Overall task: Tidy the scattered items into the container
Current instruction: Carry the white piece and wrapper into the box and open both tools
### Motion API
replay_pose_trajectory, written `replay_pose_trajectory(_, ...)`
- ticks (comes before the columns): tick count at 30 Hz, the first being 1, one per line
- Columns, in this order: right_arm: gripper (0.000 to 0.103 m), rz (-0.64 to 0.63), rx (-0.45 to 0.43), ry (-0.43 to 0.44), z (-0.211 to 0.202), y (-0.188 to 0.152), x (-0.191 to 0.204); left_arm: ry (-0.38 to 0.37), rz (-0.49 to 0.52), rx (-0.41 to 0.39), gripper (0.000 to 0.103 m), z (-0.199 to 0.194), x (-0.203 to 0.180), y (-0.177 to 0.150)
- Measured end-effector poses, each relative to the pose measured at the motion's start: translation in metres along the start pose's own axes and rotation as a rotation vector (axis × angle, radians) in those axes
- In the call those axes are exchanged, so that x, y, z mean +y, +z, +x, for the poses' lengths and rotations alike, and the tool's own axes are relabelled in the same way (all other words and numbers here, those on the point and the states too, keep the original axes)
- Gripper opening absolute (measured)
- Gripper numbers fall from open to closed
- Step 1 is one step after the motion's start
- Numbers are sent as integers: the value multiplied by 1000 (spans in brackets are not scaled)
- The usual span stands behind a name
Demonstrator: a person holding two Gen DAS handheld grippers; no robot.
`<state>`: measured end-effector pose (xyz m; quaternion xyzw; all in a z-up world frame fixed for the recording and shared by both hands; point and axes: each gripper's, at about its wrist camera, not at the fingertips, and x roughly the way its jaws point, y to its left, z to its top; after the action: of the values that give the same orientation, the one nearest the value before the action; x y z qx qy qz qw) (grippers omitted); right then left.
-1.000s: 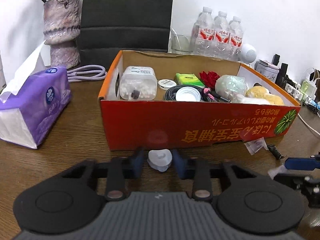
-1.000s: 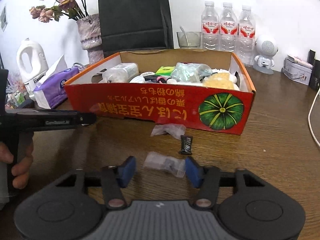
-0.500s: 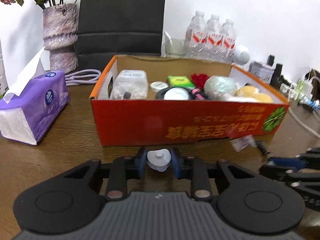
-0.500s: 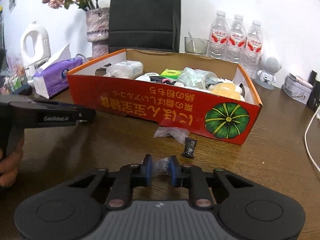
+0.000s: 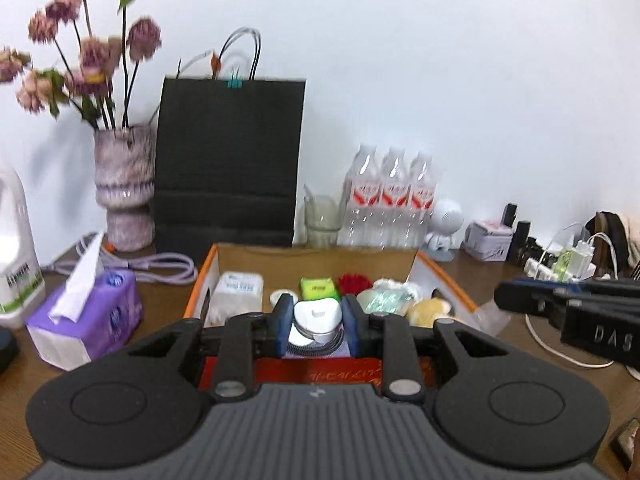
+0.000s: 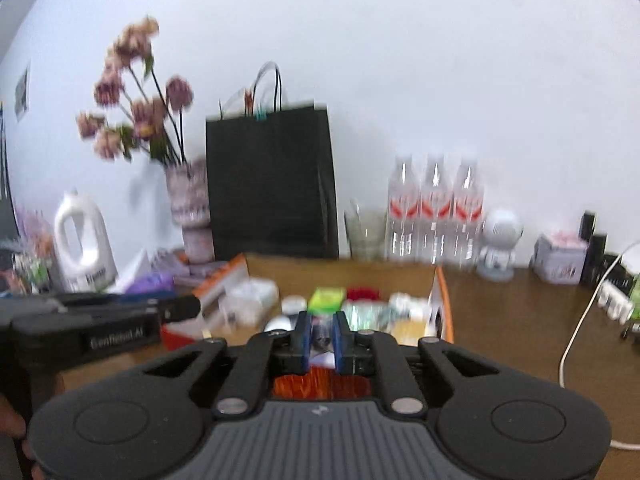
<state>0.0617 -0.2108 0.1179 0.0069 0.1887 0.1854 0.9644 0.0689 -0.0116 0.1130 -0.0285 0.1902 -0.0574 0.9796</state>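
Observation:
My left gripper [image 5: 316,322] is shut on a small white heart-shaped piece [image 5: 318,312] and holds it above the front wall of the orange-red cardboard box [image 5: 202,284]. Inside the box lie a white jar [image 5: 238,290], a green packet [image 5: 317,288], a red flower [image 5: 354,282], a clear bag and a yellow sponge [image 5: 430,312]. My right gripper [image 6: 321,338] hangs over the same box [image 6: 444,300], its jaws closing tight on a small clear plastic packet [image 6: 321,334]. Each gripper shows at the edge of the other's view.
A purple tissue pack [image 5: 88,320] and a white jug [image 5: 16,248] stand left of the box. Behind it are a flower vase [image 5: 124,188], a black paper bag [image 5: 228,160], water bottles [image 5: 390,200] and a white figurine [image 5: 444,224]. Chargers and cables [image 5: 568,264] lie at the right.
Both grippers rose from the table top to above the box's front wall, each carrying its item. The right gripper closed on the clear packet before lifting.

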Motion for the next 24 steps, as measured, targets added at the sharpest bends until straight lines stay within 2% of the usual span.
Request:
replay_pose_trajectory(4,10,-7,-23,8,-22,1,5,2,15,-26,27,-25,-7,0)
replay_pose_trajectory(9,10,10,-28,13,-48,-15,10,13,11,-66,27,-60,-10,-7)
replay_pose_trajectory(20,10,15,-60,28,-122,-57,32,13,34,-138,27,-142,-31,-53)
replay_pose_trajectory(24,10,-3,-74,22,-150,-67,38,22,21,-134,27,-168,-29,-75)
